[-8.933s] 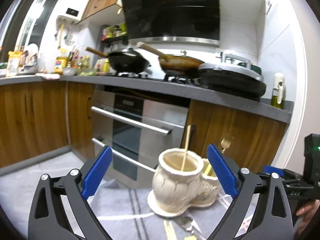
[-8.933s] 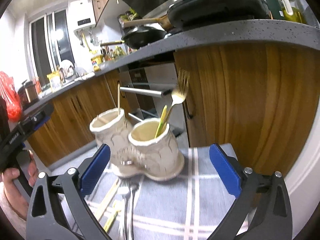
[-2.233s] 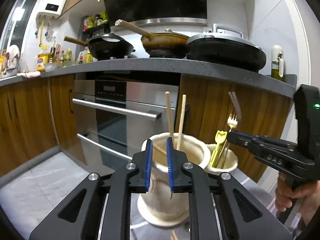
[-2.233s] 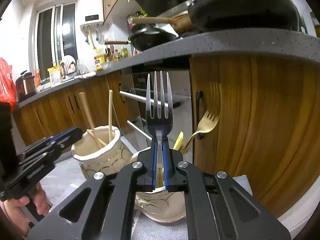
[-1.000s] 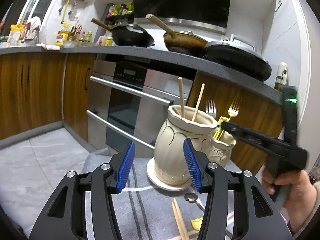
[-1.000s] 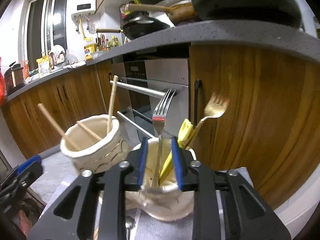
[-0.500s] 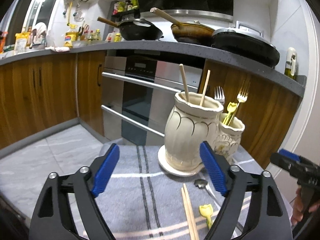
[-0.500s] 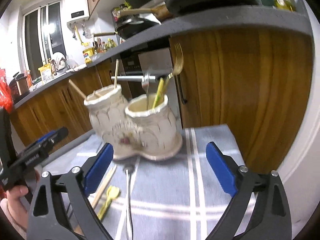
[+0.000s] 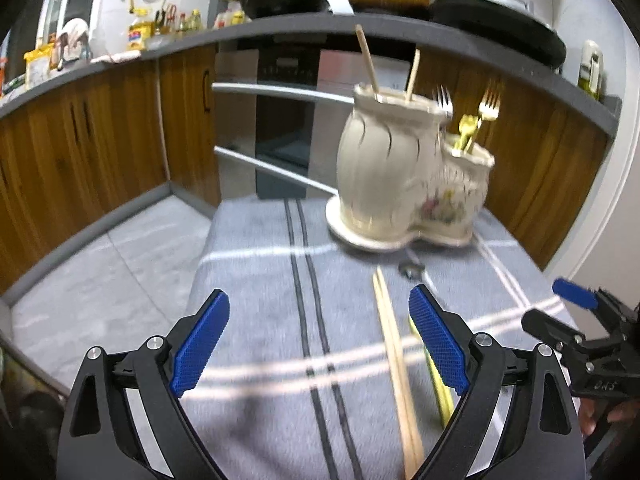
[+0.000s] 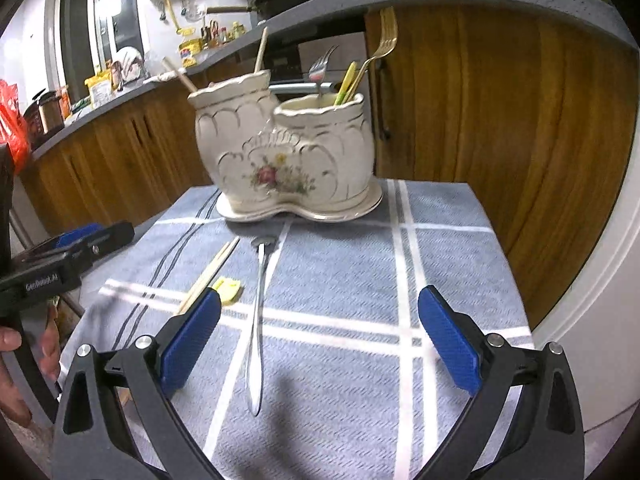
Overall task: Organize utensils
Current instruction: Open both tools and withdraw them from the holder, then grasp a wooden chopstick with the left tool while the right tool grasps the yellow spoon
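Observation:
A cream two-pot ceramic utensil holder [image 9: 404, 176] [image 10: 288, 160] stands at the far end of a grey striped cloth [image 10: 340, 272]. Its taller pot holds two wooden chopsticks [image 9: 368, 64]; the shorter pot holds a silver fork [image 10: 320, 68], a gold fork [image 10: 380, 40] and a yellow utensil. On the cloth lie a pair of chopsticks [image 9: 394, 356] [image 10: 210, 274], a silver spoon [image 10: 258, 312] and a yellow utensil [image 10: 228, 288]. My left gripper [image 9: 318, 348] is open and empty above the cloth. My right gripper [image 10: 320, 348] is open and empty, over the spoon's handle.
Wooden kitchen cabinets [image 9: 80, 140] and an oven [image 9: 288, 120] stand behind the table. A counter with pans [image 9: 288, 0] runs above. A wooden cabinet side [image 10: 500, 120] is close on the right. The cloth's edges drop off left and right.
Both grippers have pulled back from the holder and tilted down toward the cloth, staying open. The silver fork let go earlier stands in the shorter pot.

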The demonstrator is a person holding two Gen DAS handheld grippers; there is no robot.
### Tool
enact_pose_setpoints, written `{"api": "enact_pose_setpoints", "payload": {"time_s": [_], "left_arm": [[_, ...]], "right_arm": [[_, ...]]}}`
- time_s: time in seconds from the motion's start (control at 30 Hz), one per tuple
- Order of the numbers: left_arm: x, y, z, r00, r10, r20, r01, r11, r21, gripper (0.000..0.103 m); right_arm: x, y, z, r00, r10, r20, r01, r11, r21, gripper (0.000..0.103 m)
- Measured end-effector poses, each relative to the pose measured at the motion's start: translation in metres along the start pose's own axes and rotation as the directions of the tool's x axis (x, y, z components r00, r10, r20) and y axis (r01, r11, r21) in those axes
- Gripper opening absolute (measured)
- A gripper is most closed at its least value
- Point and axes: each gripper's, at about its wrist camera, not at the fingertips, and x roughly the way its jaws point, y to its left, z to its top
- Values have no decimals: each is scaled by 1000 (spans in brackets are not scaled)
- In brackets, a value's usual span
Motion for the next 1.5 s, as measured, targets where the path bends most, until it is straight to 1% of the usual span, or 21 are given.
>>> {"api": "enact_pose_setpoints", "payload": {"time_s": [0.13,0.2,0.3,0.37,0.4,0.47,0.53,0.6,0.67,0.73,0.77,0.87,0.93,0.97,1.03,1.13,1.17,1.23,1.33,1.4,1.5], "left_arm": [[-3,2,-14,998,14,-61,-14,1000,6,91],[-5,2,-18,997,19,-72,-19,1000,10,91],[-7,3,-22,995,56,-78,-54,998,33,91],[-7,5,-21,995,71,-70,-69,997,33,91],[-7,6,-20,995,73,-69,-71,997,28,91],[-7,9,-19,995,65,-71,-64,998,18,91],[-7,9,-19,996,60,-71,-58,998,19,91],[-7,8,-18,996,60,-70,-58,998,27,91],[-7,9,-18,996,61,-68,-59,998,27,91],[-7,11,-18,996,55,-67,-54,998,19,91],[-7,11,-18,996,55,-67,-54,998,17,91],[-6,12,-17,996,52,-73,-51,999,17,91],[-5,10,-18,995,45,-84,-43,999,26,90],[-5,8,-19,995,38,-89,-35,999,30,88],[-3,2,-20,994,13,-111,-8,999,45,82],[-1,-8,-21,988,-26,-151,36,997,63,66],[0,-12,-22,985,-40,-168,52,996,69,63],[3,-20,-23,976,-62,-207,80,994,79,44],[6,-32,-24,967,-73,-246,100,990,97,28],[8,-38,-25,960,-83,-266,112,989,96,27],[14,-47,-29,952,-73,-297,111,987,114,20]], "right_arm": [[4,10,-6,999,16,-31,-16,1000,-23,97],[5,17,-8,998,39,-43,-40,999,-30,97],[5,33,-10,994,82,-67,-85,995,-50,90],[6,44,-10,991,105,-89,-110,992,-63,77],[7,51,-11,989,109,-101,-117,990,-78,73],[10,63,-12,987,104,-122,-117,987,-105,57],[18,72,-14,981,106,-162,-125,986,-112,46],[26,78,-15,974,117,-196,-138,986,-95,42],[32,81,-14,973,104,-205,-125,988,-89,32],[38,82,-13,971,94,-218,-114,990,-81,26],[42,82,-13,970,88,-227,-109,991,-81,25],[45,86,-12,975,50,-218,-77,990,-120,19],[45,85,-12,974,49,-220,-78,989,-122,16],[43,82,-12,974,60,-218,-86,991,-107,10],[38,74,-11,976,82,-200,-99,992,-76,10],[24,62,-9,983,100,-157,-110,992,-57,10],[19,58,-8,984,105,-143,-114,992,-53,10],[12,51,-6,985,119,-124,-124,991,-39,10],[1,43,-4,986,133,-97,-136,990,-26,10],[-5,41,-3,987,138,-77,-141,990,-28,10],[-9,38,-4,987,147,-60,-149,988,-34,10]]}}
